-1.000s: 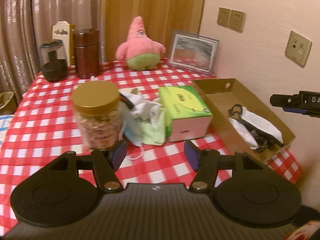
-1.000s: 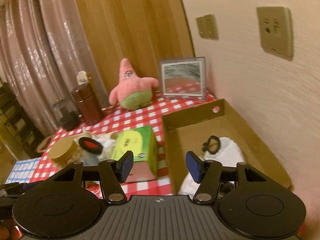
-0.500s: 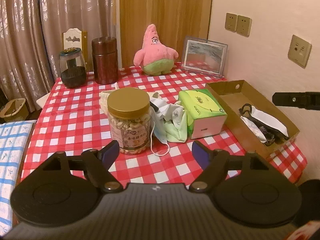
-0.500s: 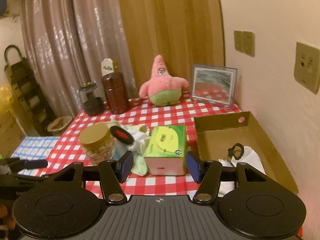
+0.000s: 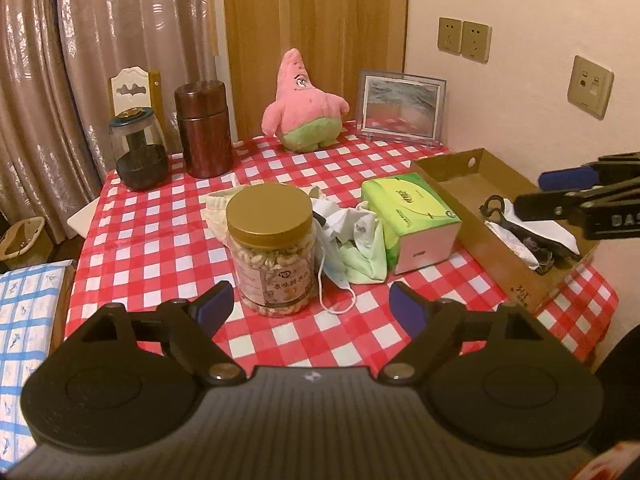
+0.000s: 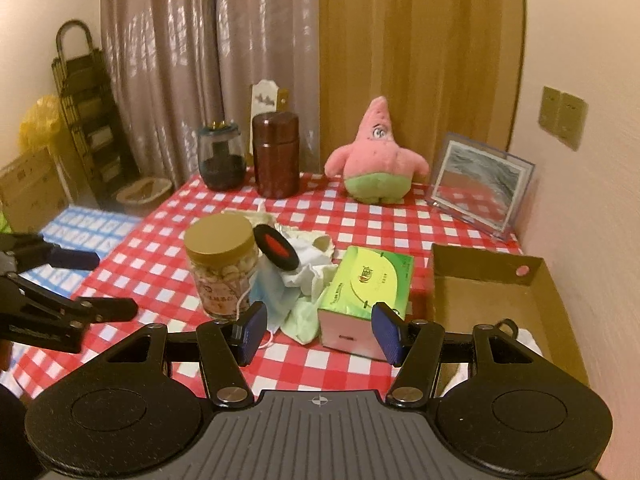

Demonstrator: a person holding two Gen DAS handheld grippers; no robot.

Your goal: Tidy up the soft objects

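The pile of face masks (image 5: 352, 248) lies on the desk (image 5: 152, 240) between the nut jar (image 5: 272, 248) and the tissue box (image 5: 412, 220). It looks light and floppy, so pinch a thick fold. The left gripper (image 5: 308, 306) is opening, holding nothing; the right gripper (image 6: 320, 334) hangs half open, also holding nothing.

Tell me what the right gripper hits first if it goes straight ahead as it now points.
Most likely the green tissue box, which sits just ahead between the empty jaws of the right gripper; depth is hard to judge, so it may touch the tablecloth first.

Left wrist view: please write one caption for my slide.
Open left gripper above checkered table: nut jar, crumpled masks, tissue pack, cardboard box.
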